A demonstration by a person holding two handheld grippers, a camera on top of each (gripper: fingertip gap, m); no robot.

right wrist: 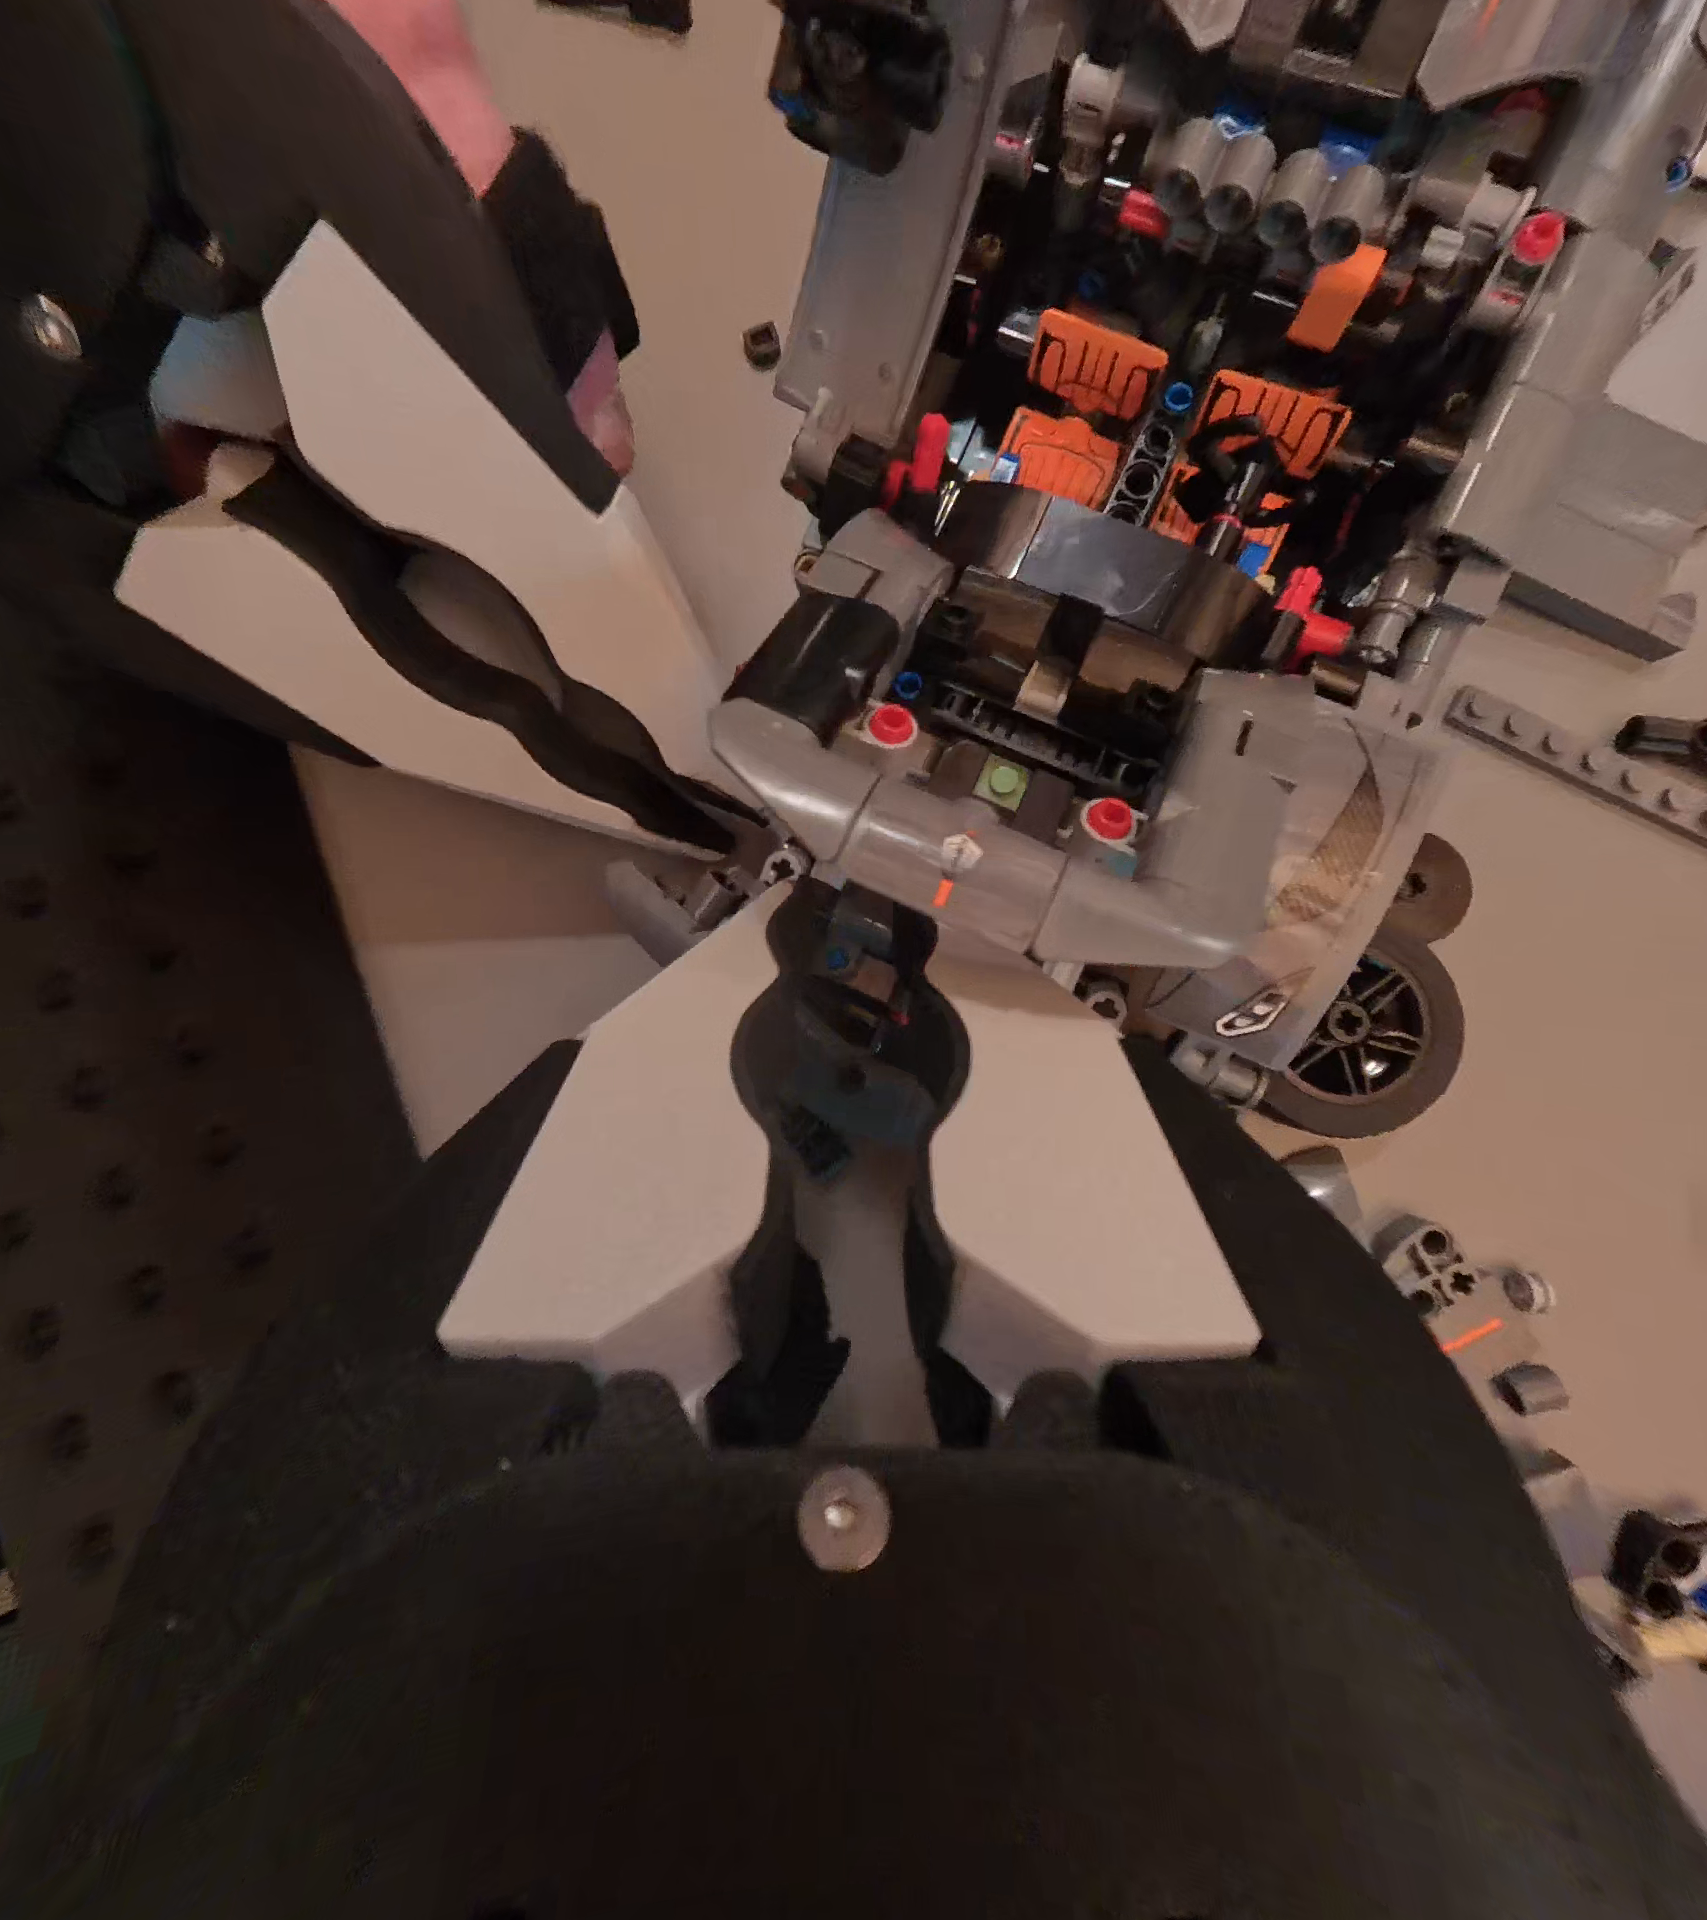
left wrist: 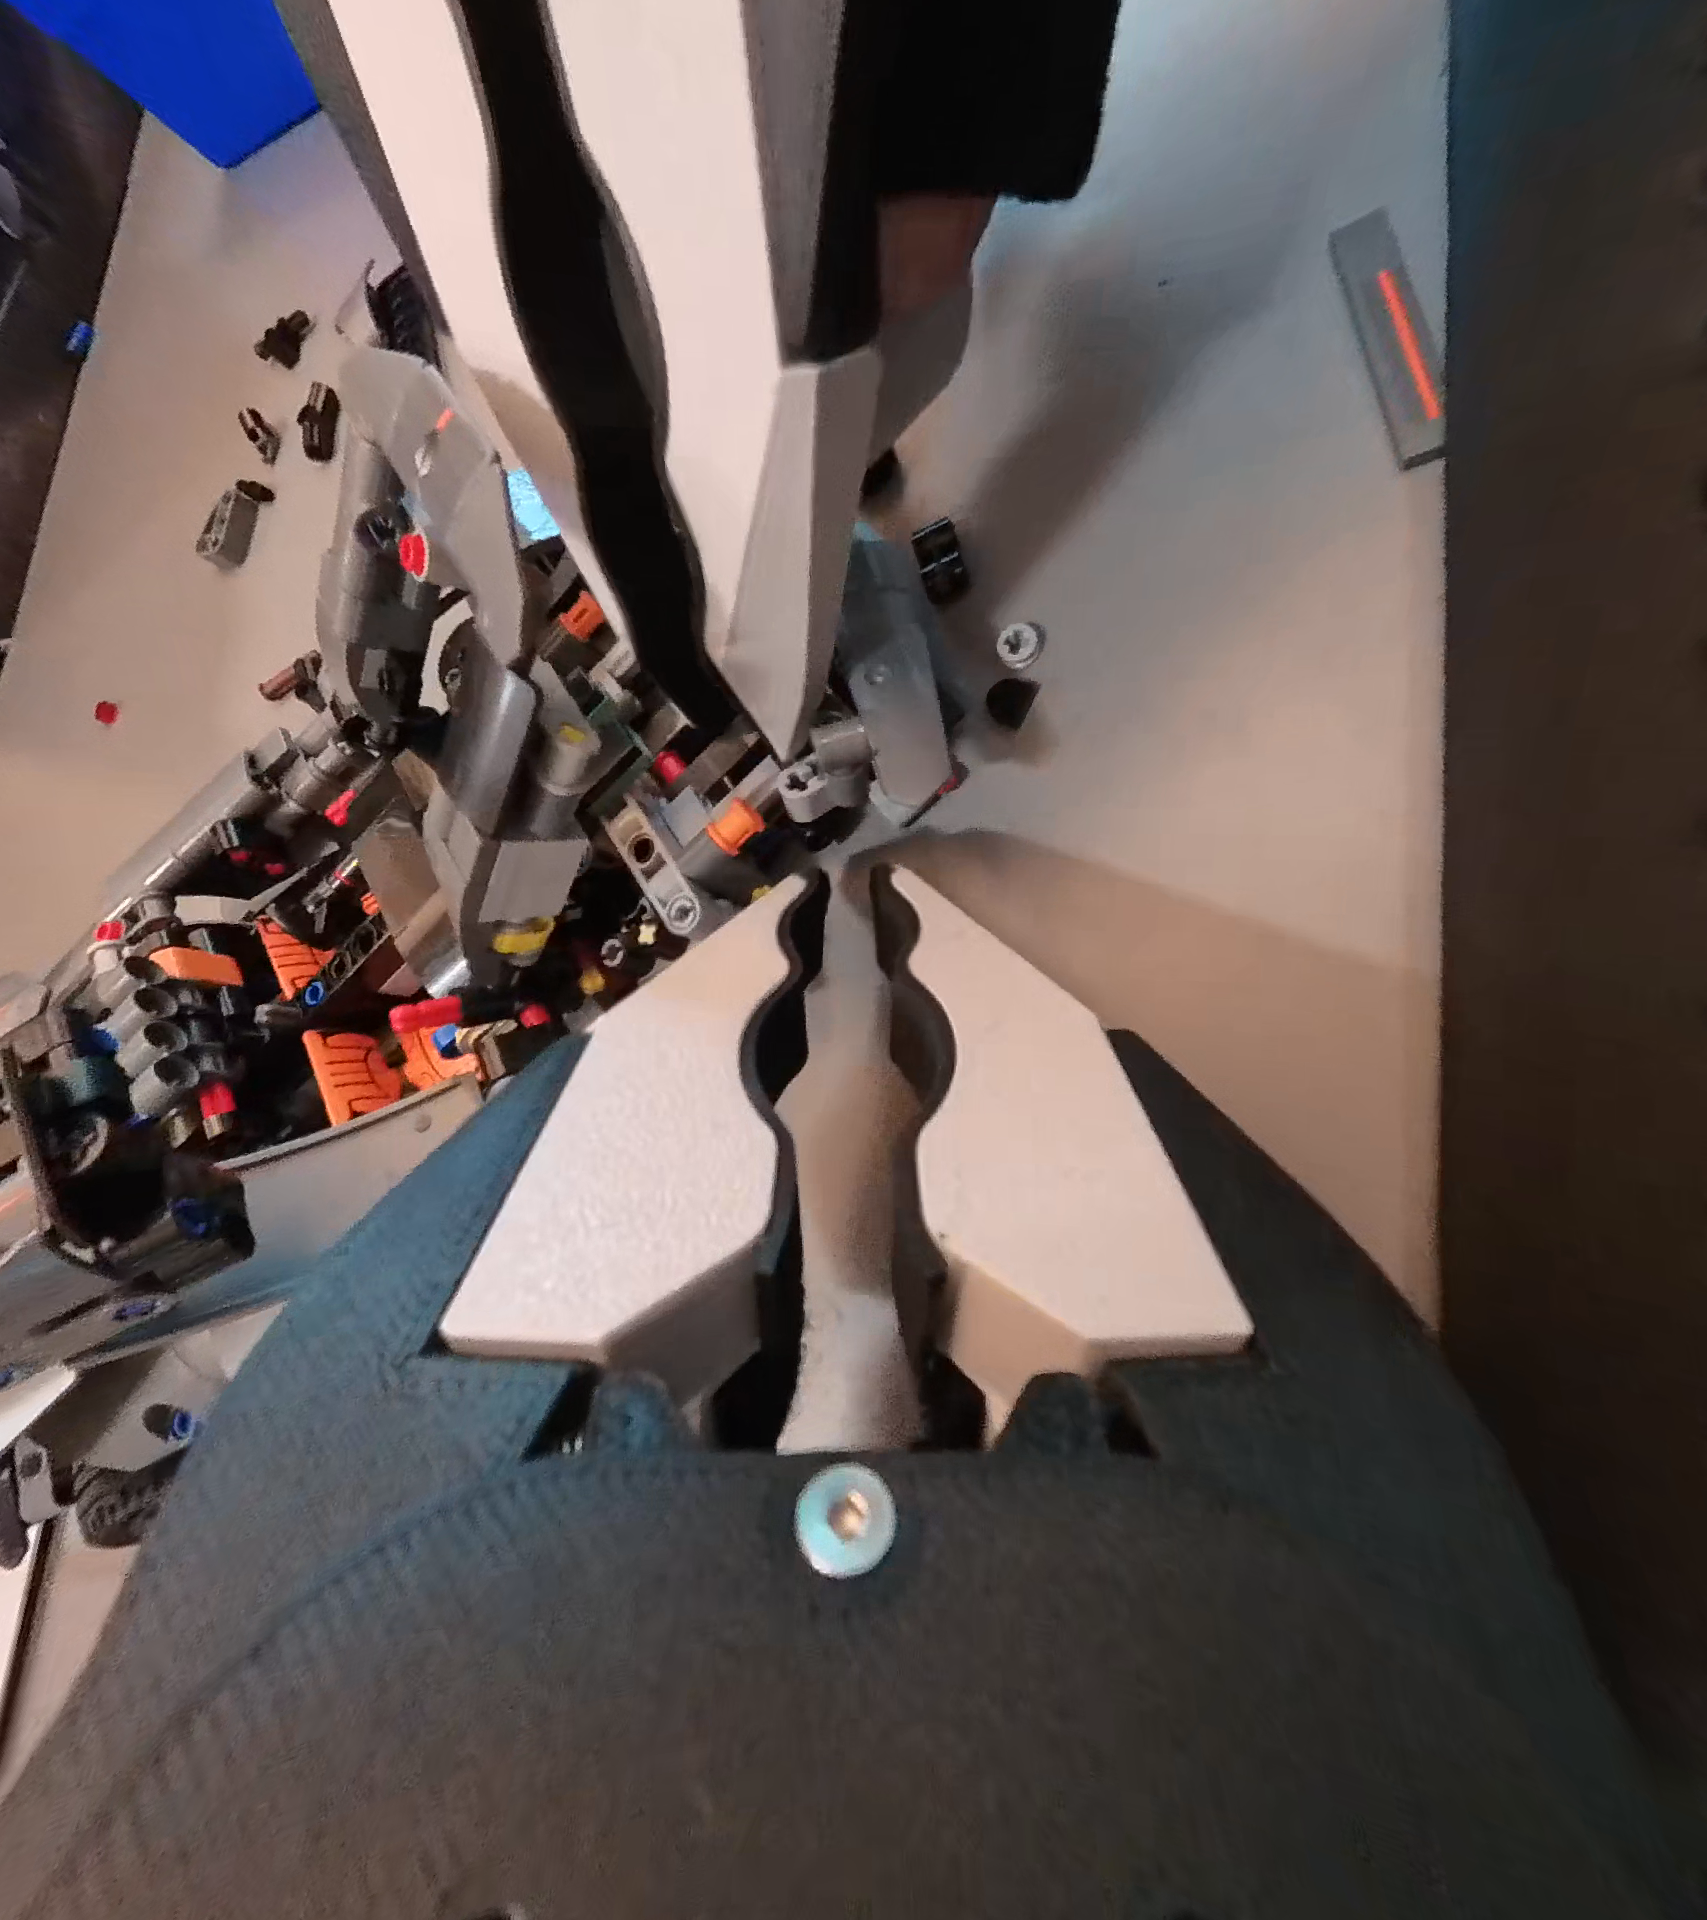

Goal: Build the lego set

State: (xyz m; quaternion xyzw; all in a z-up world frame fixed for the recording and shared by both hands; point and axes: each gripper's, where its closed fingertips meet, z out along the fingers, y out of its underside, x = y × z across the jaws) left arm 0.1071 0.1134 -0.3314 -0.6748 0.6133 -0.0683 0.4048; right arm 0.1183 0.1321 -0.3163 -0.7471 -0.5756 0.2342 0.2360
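A large grey Lego car with orange seats and an open middle lies on the pale table; the right wrist view shows its front end. My left gripper is shut with nothing between its tips, right beside a light grey axle connector at the car's front corner. It also shows in the right wrist view, coming in from the upper left. My right gripper is shut on a dark piece with a blue pin under the car's front edge. It reaches down from above in the left wrist view.
Small black connectors and a red pin lie beyond the car. A grey tile with an orange stripe lies by a dark perforated panel. A grey studded plate and loose pieces lie right of the car. Less than 4 cm separates the two grippers' tips.
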